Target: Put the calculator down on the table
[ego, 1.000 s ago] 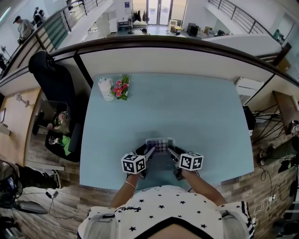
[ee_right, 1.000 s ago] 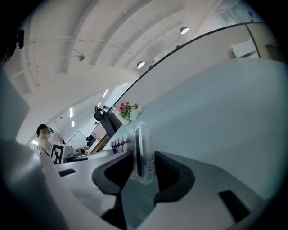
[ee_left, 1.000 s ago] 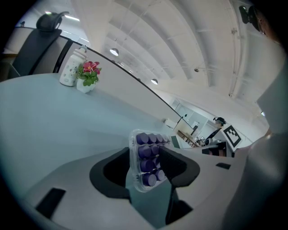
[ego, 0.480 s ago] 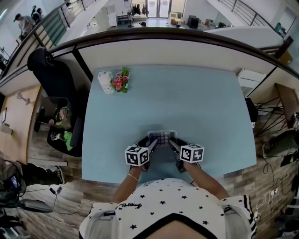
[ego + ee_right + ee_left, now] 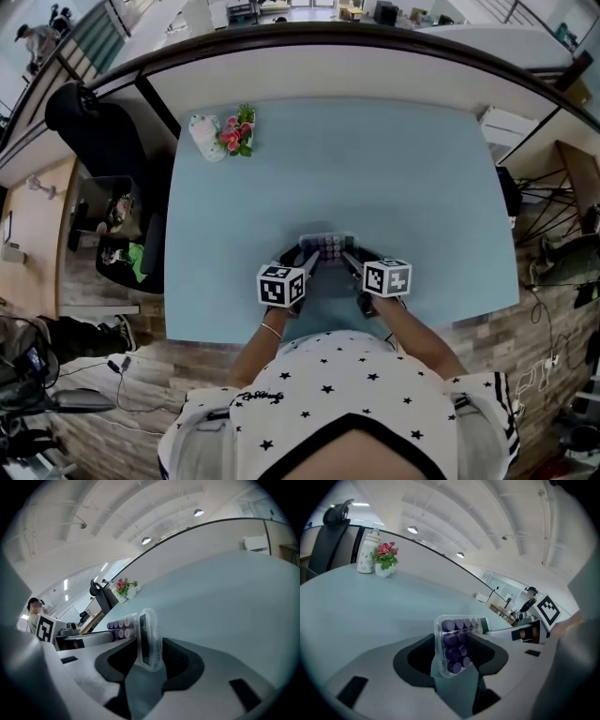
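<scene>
The calculator (image 5: 323, 246), clear-cased with purple keys, is low over the pale blue table (image 5: 375, 169) near its front edge. My left gripper (image 5: 306, 256) is shut on its key end (image 5: 454, 644), with a jaw against each long side. My right gripper (image 5: 346, 256) comes in from the other side. The display end (image 5: 147, 639) stands edge-up between its jaws, which have just been opening. Its pads sit close beside the case and no longer look pressed on it. From these views I cannot tell if the calculator rests on the table.
A small pot of pink flowers (image 5: 234, 133) and a white bottle (image 5: 202, 134) stand at the far left corner of the table. A black chair (image 5: 89, 131) stands off its left side. The person's body is right behind the front edge.
The head view has tipped, so the table sits higher in the picture. Both grippers and the calculator stay at about the same spot near the front edge.
</scene>
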The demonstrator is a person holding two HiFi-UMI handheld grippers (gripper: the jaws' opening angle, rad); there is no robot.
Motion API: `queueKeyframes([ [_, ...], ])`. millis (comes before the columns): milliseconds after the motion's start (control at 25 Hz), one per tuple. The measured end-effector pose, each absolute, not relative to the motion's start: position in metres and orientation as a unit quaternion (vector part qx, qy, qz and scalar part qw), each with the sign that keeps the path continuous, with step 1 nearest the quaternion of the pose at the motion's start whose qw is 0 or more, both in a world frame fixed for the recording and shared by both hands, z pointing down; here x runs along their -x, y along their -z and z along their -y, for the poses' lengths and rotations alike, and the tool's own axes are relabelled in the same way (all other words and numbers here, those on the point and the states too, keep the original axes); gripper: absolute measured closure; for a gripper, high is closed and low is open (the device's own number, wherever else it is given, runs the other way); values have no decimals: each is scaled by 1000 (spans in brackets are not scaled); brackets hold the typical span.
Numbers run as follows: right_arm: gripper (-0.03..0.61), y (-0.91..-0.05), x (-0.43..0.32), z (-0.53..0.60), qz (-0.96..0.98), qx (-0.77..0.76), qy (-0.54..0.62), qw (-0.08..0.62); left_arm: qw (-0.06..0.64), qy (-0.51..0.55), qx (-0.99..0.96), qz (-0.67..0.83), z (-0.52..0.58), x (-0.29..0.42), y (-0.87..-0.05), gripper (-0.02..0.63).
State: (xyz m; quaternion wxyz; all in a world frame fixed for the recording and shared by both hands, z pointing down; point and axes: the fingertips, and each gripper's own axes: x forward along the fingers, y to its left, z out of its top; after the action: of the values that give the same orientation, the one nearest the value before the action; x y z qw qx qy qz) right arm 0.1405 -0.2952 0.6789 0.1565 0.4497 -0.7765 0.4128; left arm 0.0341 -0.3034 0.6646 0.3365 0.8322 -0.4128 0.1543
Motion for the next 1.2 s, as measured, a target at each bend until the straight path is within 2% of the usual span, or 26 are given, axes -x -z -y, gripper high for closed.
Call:
queueKeyframes([
  [1200,389,-686,-141,304,794,-435,-359,226,339,-183,-805,452,310,-32,-676,380],
])
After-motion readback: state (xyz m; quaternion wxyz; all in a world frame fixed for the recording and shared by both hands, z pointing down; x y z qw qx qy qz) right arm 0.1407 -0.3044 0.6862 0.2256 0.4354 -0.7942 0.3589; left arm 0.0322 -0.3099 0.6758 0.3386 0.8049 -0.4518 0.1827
